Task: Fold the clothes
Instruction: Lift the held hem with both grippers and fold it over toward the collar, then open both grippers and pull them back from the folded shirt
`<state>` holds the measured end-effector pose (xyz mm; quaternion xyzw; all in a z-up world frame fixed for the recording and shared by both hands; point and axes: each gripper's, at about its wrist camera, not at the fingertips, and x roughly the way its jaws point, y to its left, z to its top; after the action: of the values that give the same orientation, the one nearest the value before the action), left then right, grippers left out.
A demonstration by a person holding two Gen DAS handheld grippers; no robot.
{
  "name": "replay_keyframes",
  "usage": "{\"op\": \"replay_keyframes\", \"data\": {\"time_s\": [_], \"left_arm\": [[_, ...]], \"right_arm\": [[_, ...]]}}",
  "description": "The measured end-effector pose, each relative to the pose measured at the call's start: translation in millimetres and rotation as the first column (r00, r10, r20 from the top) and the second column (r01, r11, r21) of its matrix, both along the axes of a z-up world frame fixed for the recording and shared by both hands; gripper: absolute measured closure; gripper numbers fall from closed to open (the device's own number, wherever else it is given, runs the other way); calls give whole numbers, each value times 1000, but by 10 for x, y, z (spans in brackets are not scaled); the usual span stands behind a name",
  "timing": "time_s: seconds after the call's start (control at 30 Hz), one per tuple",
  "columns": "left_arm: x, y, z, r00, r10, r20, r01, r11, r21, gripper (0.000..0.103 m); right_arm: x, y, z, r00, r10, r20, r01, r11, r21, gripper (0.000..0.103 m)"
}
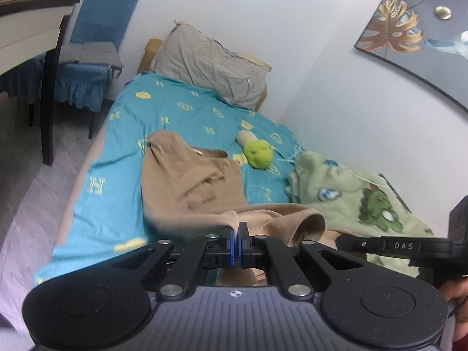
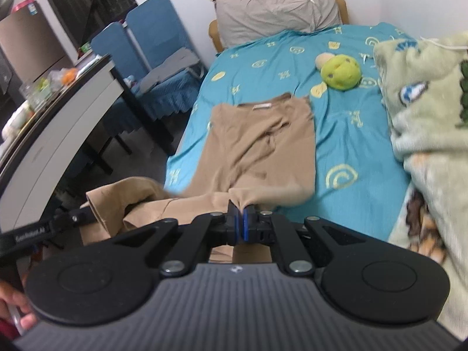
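Observation:
Tan trousers [image 1: 187,181] lie on the bed with the teal sheet [image 1: 122,158], waistband toward the pillow. They also show in the right wrist view [image 2: 263,143]. My left gripper [image 1: 238,228] is shut on the near leg end of the trousers and holds it lifted. My right gripper [image 2: 242,213] is shut on the other leg end, also lifted. The right gripper's arm shows in the left wrist view [image 1: 403,247]; the left gripper's arm shows in the right wrist view [image 2: 61,222]. A leg cuff [image 1: 310,222] hangs open between the two grippers.
A green plush toy [image 2: 340,71] lies on the sheet beyond the trousers. A light green dinosaur blanket [image 2: 430,108] is heaped on the right. A grey pillow [image 2: 278,8] is at the head. Blue chairs [image 2: 152,46] and a table [image 2: 58,128] stand left of the bed.

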<state>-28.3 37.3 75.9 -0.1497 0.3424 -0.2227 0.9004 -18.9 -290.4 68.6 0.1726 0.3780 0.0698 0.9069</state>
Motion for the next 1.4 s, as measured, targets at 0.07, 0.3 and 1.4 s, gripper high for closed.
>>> {"op": "replay_keyframes", "data": {"time_s": [0.07,0.3,1.4], "left_arm": [[275,-74,-51,1000,16,6,-16,1000,21,101],[1426,-337,-413,997,71,0,-71,993,92,101],[2220,-744,-1230,997,65,30,-72,938,338,0]], "right_arm": [[249,-23,-22,1000,-13,3,13,1000,-4,97],[1253,-97,-377,999,-53,-8,53,998,-17,97],[1962,2,-1145,1000,-20,-20,17,988,-156,14]]}}
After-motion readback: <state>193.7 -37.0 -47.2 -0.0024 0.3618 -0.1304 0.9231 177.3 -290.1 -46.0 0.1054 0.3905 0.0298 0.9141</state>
